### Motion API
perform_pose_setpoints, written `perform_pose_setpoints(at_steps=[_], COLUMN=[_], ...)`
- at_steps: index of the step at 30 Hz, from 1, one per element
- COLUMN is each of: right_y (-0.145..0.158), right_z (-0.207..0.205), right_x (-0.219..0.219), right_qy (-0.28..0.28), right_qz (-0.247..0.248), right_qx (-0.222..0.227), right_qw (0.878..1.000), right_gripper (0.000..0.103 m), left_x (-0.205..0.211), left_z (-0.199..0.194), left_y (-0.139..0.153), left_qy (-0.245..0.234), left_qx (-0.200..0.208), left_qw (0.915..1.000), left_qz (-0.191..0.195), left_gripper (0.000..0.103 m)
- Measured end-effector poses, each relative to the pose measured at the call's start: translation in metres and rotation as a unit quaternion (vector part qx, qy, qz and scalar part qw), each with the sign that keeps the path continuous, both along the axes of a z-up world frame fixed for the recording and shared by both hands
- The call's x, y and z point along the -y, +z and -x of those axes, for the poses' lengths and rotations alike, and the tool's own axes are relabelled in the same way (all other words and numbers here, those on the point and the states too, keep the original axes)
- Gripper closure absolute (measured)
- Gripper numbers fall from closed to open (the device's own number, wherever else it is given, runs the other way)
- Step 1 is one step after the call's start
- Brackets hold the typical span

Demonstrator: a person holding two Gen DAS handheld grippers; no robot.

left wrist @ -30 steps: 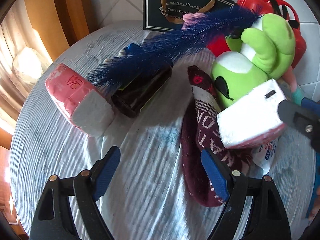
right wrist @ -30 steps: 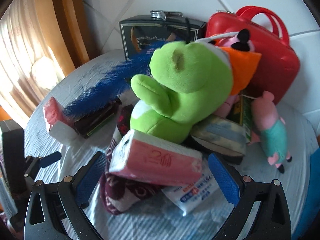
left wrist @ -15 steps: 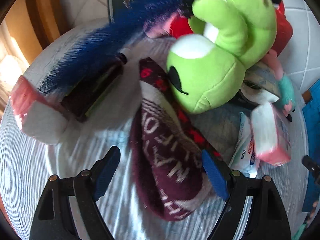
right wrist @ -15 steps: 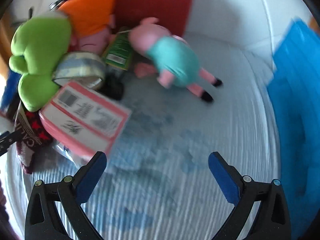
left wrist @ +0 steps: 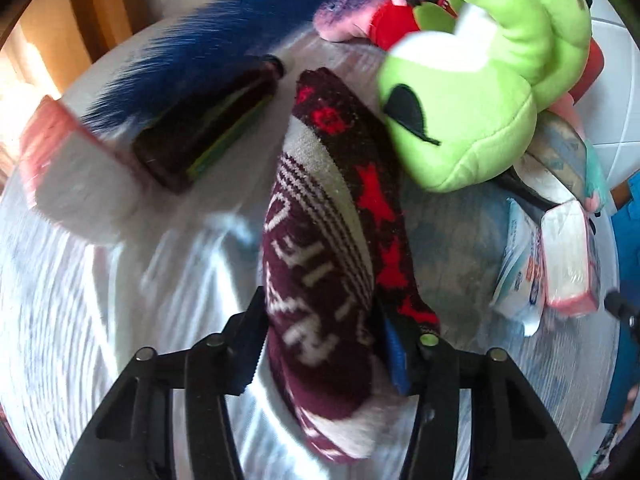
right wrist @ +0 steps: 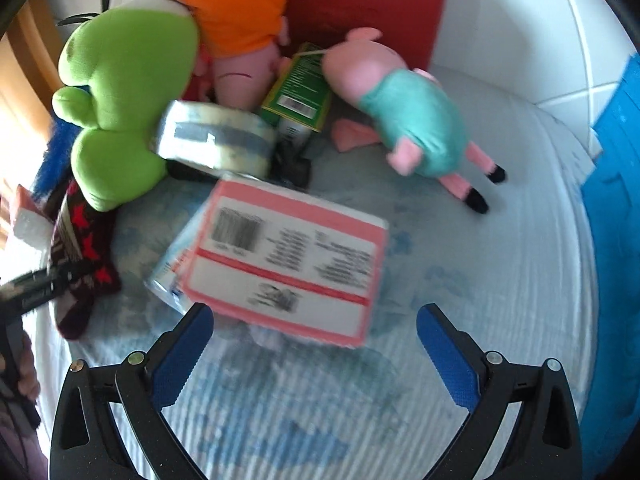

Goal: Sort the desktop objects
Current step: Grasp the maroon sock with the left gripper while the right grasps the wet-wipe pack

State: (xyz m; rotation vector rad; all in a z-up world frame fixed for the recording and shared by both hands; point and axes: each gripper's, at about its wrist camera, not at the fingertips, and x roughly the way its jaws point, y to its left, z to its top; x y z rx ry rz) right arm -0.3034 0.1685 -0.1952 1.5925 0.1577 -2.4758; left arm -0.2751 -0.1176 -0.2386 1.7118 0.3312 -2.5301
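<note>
Maroon knit fills the middle of the left wrist view: a sock (left wrist: 328, 280) patterned with red stars and white lettering lies lengthwise on the white ribbed cloth of the bench (left wrist: 100, 300), its toe end running back between the jaws of the left gripper (left wrist: 320, 344). Those jaws have just been closing and now pinch the sock from both sides, the blue pads pressed into the fabric. Beyond the sock's far end a green plush frog (left wrist: 472, 92) leans over it, and to the left lie a dark bottle (left wrist: 208, 128) on its side, a blue feathery duster (left wrist: 240, 28) across the top of it, and a blurred pink tissue pack (left wrist: 68, 168). In the right wrist view the right gripper (right wrist: 316, 344) hangs over the bench with its jaws spread wide and nothing between them; a second pink tissue pack (right wrist: 288, 264), label side up, sits just ahead of its fingertips on top of a white-and-blue packet (right wrist: 172, 268). Farther back are a roll of tape (right wrist: 216, 140), a green carton (right wrist: 300, 88), a pink pig toy in a teal dress (right wrist: 408, 108) and a red case (right wrist: 360, 0). At the left edge of this view the sock shows again with the left gripper on it.
</note>
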Motion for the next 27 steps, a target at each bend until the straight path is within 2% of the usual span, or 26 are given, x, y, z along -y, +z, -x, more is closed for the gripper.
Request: perform_pose_setpoints(at_steps=[4,7,9,12,14,16,17,20,24,27], right_y=[-0.005,-0.02,-0.025,-0.038,-0.047,-0.05,-0.047,-0.027,-0.001,0.001], right_z=[0.014,0.023,0.02,0.006,-0.005,-0.014,-0.017,-0.021,-0.02,-0.007], right_x=[0.025,0.026,0.013,-0.021,-0.052,-0.074,-0.08,-0.077,-0.042,-0.002], right_qy=[0.025,0.025,0.011,-0.018,-0.049,-0.08,-0.091,-0.097,-0.066,-0.016], right_qz=[-0.015,-0.019,-0.016,-0.054,-0.058,-0.089,-0.089,-0.033,0.044,0.055], right_qx=[-0.016,0.005,0.019,0.046,0.073,0.084,0.082,0.059,0.023,0.025], right_qw=[0.999,0.999,1.0,0.997,0.994,0.989,0.988,0.993,0.997,0.998], right_gripper=[0.0,0.0,0.0,0.0,0.0,0.0,0.0,0.0,0.0,0.013], left_x=[0.007,0.005,0.002,0.001,0.001,0.0,-0.001,-0.003,-0.016,-0.016], left_z=[-0.008,-0.009,-0.01,-0.011,-0.01,-0.008,-0.006,0.004,0.011,0.013], left_y=[0.006,0.005,0.006,0.004,0.004,0.004,0.003,0.003,-0.001,-0.003], left_qy=[0.006,0.0,-0.006,-0.009,-0.007,-0.008,-0.009,-0.01,-0.009,-0.007], left_qx=[-0.002,0.0,-0.001,-0.001,-0.001,0.002,0.004,0.006,0.008,0.01], left_qw=[0.9999,1.0,0.9999,0.9999,0.9999,0.9999,0.9999,0.9999,0.9999,0.9999], left_qz=[0.008,0.01,0.016,0.013,0.012,0.012,0.013,0.013,0.007,0.0], left_gripper=[0.056,0.056,0.056,0.055,0.054,0.051,0.049,0.046,0.044,0.041])
